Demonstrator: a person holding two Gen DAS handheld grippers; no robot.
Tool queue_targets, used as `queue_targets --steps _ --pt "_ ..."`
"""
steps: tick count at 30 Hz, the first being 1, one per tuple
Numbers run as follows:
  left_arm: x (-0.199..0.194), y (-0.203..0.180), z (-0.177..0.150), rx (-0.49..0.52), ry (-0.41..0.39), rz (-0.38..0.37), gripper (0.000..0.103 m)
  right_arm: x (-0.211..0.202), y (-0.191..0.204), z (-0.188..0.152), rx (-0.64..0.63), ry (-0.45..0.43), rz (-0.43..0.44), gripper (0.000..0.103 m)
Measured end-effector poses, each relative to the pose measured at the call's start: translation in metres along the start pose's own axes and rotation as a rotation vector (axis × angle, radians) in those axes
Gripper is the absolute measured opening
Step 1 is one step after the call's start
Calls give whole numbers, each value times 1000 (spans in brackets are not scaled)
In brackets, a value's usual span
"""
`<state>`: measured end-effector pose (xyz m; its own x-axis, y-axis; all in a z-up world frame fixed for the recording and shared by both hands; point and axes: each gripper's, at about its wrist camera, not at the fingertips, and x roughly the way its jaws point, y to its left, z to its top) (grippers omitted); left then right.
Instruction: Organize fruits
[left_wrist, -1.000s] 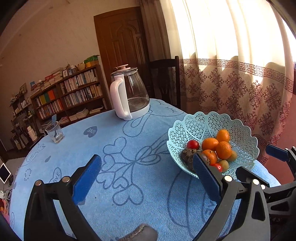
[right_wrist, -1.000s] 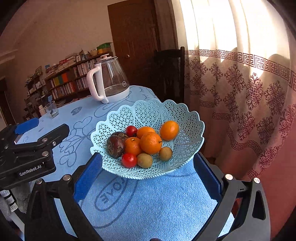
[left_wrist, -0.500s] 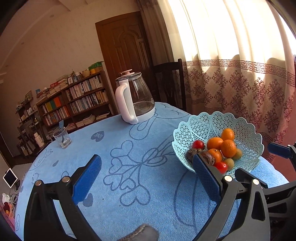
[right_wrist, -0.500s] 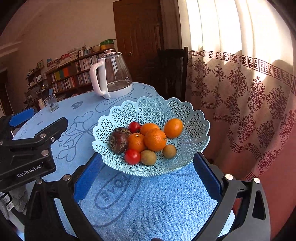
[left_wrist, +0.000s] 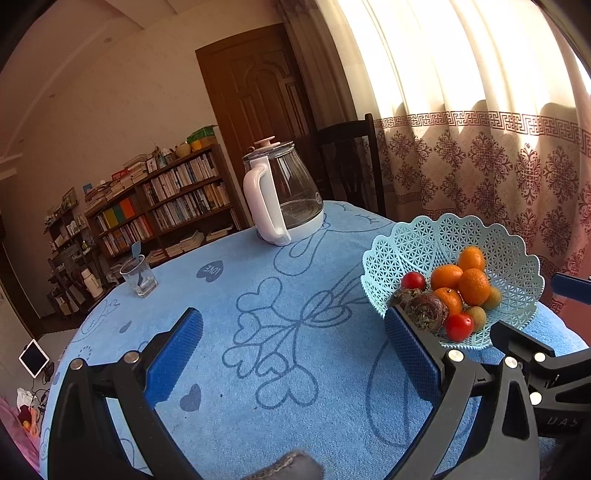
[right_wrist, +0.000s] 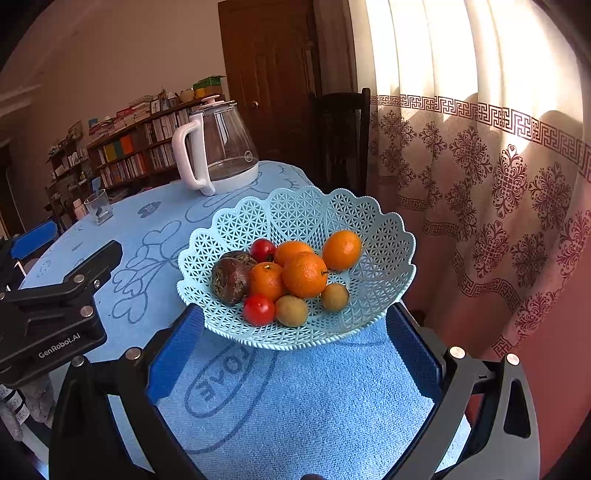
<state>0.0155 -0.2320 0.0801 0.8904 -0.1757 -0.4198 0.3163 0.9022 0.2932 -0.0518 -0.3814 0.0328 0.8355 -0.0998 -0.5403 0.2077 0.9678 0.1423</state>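
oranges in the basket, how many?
4. Rear right orange, centre front orange, orange beside the dark fruit, and one partly hidden behind. The basket may hide more underneath.

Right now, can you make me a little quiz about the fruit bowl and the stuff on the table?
1. How many orange-coloured fruits sit in the lattice bowl?
2. True or false: the right gripper is shut on a red fruit.
3. Which thing stands closest to the kettle: A the glass, B the bowl, C the chair? Choose among things on the table.

Key:
1. Four; one is the orange at the bowl's right side.
2. False. Its jaws stand wide open with nothing between them, and so do the left gripper's.
3. B, the bowl; the glass sits farther off near the table's far left edge, and the chair is not on the table.
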Motion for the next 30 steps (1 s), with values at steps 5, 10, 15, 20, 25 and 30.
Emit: queue_targets --steps 5,10,15,20,25,30 --pt "0 -2 -1 11 -1 -1 98 1 0 0 -3 1 -1 100" --pt "0 -3 -1 17 -4 -1 98 1 0 0 -2 1 -1 100" --pt "0 -3 -1 19 -3 -2 98 1 0 0 -2 1 -1 100" --pt "1 -4 -1 25 -2 -2 98 1 0 0 -2 1 -1 100" --pt "1 -5 -1 27 -2 -2 98 1 0 0 -2 1 -1 100" --pt "1 -5 -1 28 -2 -2 98 1 0 0 -1 2 -1 100"
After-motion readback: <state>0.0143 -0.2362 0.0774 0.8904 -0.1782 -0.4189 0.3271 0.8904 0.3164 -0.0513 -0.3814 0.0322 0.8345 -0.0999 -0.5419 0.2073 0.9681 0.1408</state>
